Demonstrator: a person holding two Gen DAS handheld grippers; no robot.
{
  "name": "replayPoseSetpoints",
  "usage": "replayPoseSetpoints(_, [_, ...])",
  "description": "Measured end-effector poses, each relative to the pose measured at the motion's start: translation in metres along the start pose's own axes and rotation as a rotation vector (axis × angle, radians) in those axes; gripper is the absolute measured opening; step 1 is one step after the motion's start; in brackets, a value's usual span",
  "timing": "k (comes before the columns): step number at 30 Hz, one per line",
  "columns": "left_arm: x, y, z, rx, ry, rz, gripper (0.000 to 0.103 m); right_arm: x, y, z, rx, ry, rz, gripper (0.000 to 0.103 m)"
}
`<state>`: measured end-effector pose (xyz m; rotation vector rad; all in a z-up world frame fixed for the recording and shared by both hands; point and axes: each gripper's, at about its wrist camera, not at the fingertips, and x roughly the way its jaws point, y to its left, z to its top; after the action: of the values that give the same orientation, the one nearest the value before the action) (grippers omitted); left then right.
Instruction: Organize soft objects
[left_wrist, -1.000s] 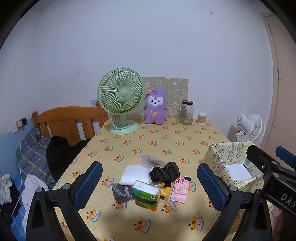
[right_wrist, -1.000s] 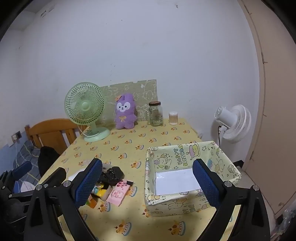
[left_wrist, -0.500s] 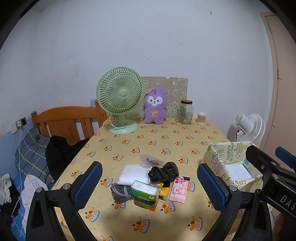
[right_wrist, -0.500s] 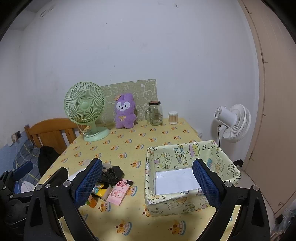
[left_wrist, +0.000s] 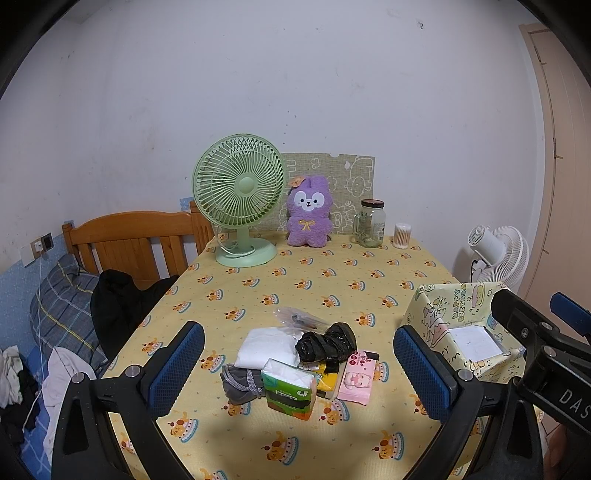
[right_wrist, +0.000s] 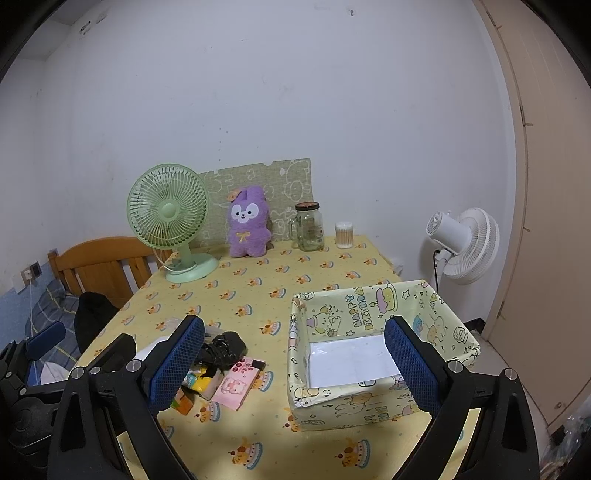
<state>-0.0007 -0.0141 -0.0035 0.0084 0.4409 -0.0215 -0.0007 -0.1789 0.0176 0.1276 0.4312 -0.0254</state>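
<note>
A pile of soft things lies on the yellow tablecloth: a green tissue pack (left_wrist: 290, 389), a pink wipes pack (left_wrist: 357, 376), a folded white cloth (left_wrist: 269, 347), a crumpled black bag (left_wrist: 325, 345), a grey fabric piece (left_wrist: 240, 382). My left gripper (left_wrist: 299, 369) hovers open above and in front of the pile, holding nothing. A patterned fabric box (right_wrist: 373, 354) with a white sheet inside stands at the right. My right gripper (right_wrist: 295, 363) is open in front of the box; the pink wipes pack (right_wrist: 236, 386) and black bag (right_wrist: 221, 347) lie left of it.
At the table's far end stand a green desk fan (left_wrist: 240, 199), a purple plush toy (left_wrist: 308, 210), a glass jar (left_wrist: 370, 223) and a cotton swab tub (left_wrist: 402, 235). A wooden chair (left_wrist: 133, 243) with dark clothing is at the left. A white floor fan (right_wrist: 461, 242) stands beyond the right edge.
Both views shifted only slightly; the left view has drawn back a little from the pile. Both grippers stay open and nothing on the table has moved.
</note>
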Motion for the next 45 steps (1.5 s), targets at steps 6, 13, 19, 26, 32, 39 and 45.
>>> replayPoseSetpoints(6, [0.000,-0.001,0.000,0.000,-0.001,0.000,0.103,0.000,0.000,0.000,0.000,-0.001,-0.001,0.099])
replayPoseSetpoints(13, [-0.002,-0.002,-0.001,0.002,-0.014,0.001,0.103,-0.002,0.000,0.001,0.005,-0.003,0.001,0.099])
replayPoseSetpoints(19, [-0.002,-0.003,0.000,0.002,-0.013,0.000,0.102,-0.002,0.000,0.001,0.005,-0.004,0.000,0.099])
replayPoseSetpoints(26, [0.000,-0.002,-0.002,0.004,-0.005,-0.014,0.101,-0.001,0.002,0.000,0.002,-0.003,0.001,0.099])
replayPoseSetpoints(32, [0.004,-0.001,-0.003,-0.005,0.002,-0.017,0.101,0.003,0.004,-0.002,0.000,0.002,-0.003,0.099])
replayPoseSetpoints(39, [0.010,0.001,-0.007,-0.003,0.008,-0.027,0.098,0.013,0.005,-0.006,0.004,0.020,0.002,0.099])
replayPoseSetpoints(45, [0.018,-0.001,-0.011,-0.002,0.023,-0.038,0.098,0.022,0.010,-0.010,-0.003,0.032,0.002,0.099])
